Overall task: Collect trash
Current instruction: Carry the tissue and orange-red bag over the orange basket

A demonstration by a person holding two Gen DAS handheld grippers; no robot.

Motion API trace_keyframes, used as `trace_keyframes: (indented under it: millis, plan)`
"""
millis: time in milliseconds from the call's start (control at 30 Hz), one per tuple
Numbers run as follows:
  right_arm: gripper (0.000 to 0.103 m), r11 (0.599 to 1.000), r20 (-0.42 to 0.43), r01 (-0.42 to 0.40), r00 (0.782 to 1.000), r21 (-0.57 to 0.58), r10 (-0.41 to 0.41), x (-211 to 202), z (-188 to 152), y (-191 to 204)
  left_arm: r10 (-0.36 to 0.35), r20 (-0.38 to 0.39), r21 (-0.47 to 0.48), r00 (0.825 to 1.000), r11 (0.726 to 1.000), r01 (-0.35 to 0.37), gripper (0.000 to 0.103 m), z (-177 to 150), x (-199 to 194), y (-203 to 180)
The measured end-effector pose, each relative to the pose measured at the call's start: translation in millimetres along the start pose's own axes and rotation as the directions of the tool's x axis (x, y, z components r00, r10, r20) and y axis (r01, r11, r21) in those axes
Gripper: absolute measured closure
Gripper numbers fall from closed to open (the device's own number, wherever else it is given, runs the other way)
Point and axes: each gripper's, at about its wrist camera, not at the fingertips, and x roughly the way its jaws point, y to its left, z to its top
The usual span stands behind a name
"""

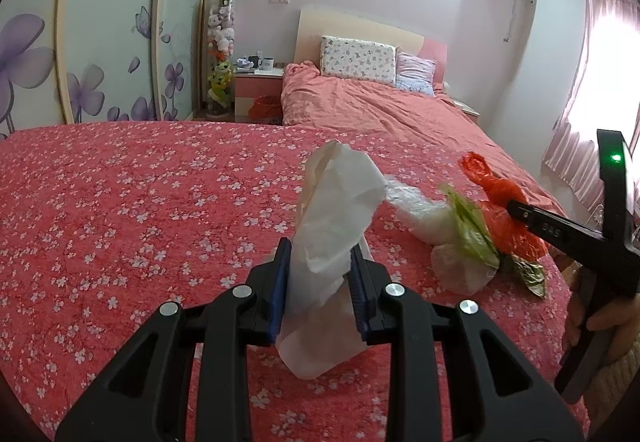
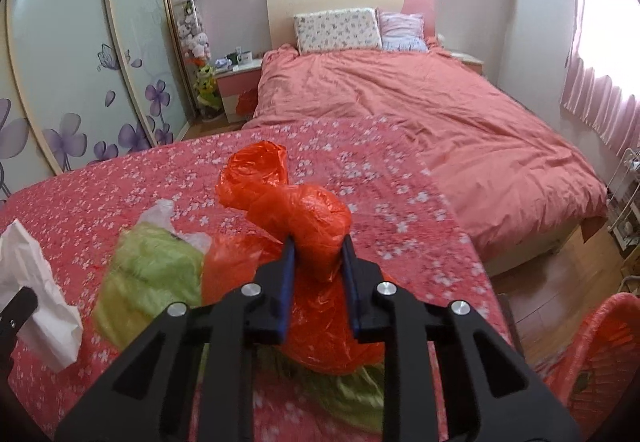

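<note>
My left gripper [image 1: 320, 254] is shut on a crumpled white paper tissue [image 1: 336, 210], held above the red floral cloth [image 1: 120, 210]. The tissue also shows at the left edge of the right wrist view [image 2: 36, 282]. My right gripper [image 2: 318, 242] is shut on an orange plastic bag [image 2: 304, 218], lifted just above the cloth; it shows in the left wrist view [image 1: 500, 210] too. Beside the bag lie a green wrapper [image 2: 152, 266] and clear and white plastic bags [image 1: 420, 210].
A red mesh basket [image 2: 600, 354] stands on the floor at the lower right. Beyond the cloth is a bed with a pink duvet [image 2: 420, 114], a nightstand [image 1: 258, 82] and floral wardrobe doors [image 1: 100, 42] on the left.
</note>
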Motion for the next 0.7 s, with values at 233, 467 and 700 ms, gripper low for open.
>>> trace_keyframes:
  millis: [233, 467, 700]
  plan:
    - [0.081, 1.000, 0.055, -0.019, 0.998, 0.018, 0.018, -55, -12, -16, -0.022, 0.004, 0.015, 1.000, 1.000, 0.022, 0.075, -3, -15, -16]
    - [0.081, 0.998, 0.112, -0.040, 0.993, 0.051, 0.034, -114, -29, -37, -0.067, 0.019, 0.049, 0.998, 0.997, 0.066, 0.075, -7, -37, -42]
    - [0.081, 0.996, 0.137, -0.020, 0.991, 0.090, 0.007, -158, -54, -56, -0.123, 0.032, 0.104, 0.992, 0.987, 0.119, 0.075, -15, -60, -79]
